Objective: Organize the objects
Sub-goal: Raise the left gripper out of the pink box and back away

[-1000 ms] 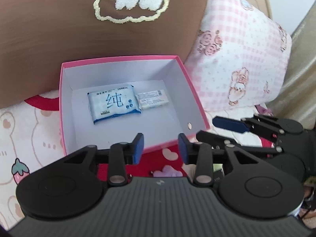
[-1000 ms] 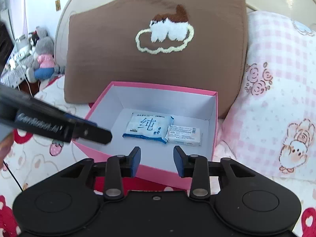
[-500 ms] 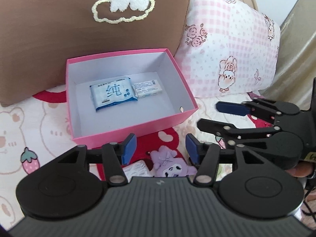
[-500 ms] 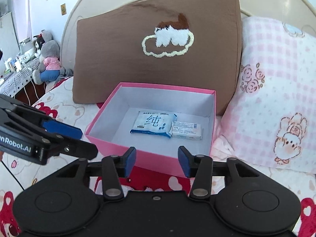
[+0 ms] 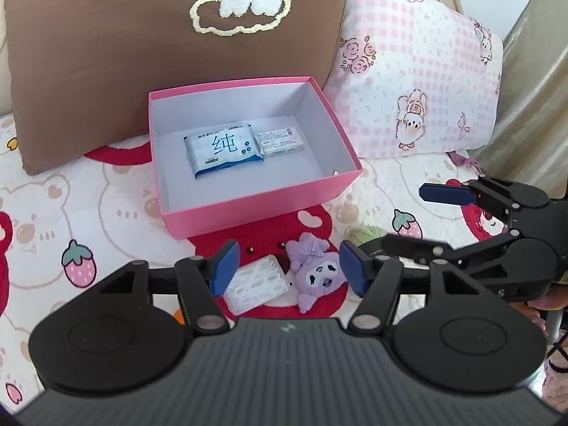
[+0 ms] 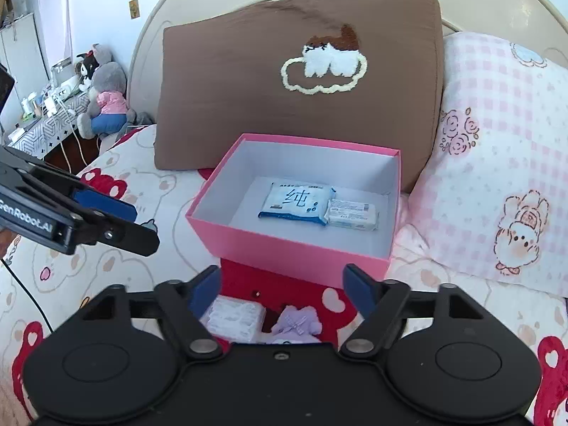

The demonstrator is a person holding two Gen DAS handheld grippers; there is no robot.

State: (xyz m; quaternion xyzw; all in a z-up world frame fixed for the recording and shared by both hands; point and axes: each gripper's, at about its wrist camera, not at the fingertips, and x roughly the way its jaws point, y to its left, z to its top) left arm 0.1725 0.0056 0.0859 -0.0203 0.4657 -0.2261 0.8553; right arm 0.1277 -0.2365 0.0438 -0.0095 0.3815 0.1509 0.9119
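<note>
Both tools have drawn back from the pink box (image 5: pixel 255 209); left tool (image 5: pixel 285 266) and right tool (image 6: pixel 282 289) are opening, empty. On the bed before it, the purple plush toy (image 5: pixel 314 271) looks soft and light; pinch its body.

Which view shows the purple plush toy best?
The left wrist view: the purple plush toy lies whole on the bedspread, face visible, beside the clear packet. The right wrist view shows only its top and bow, the rest hidden behind the tool's body.
</note>
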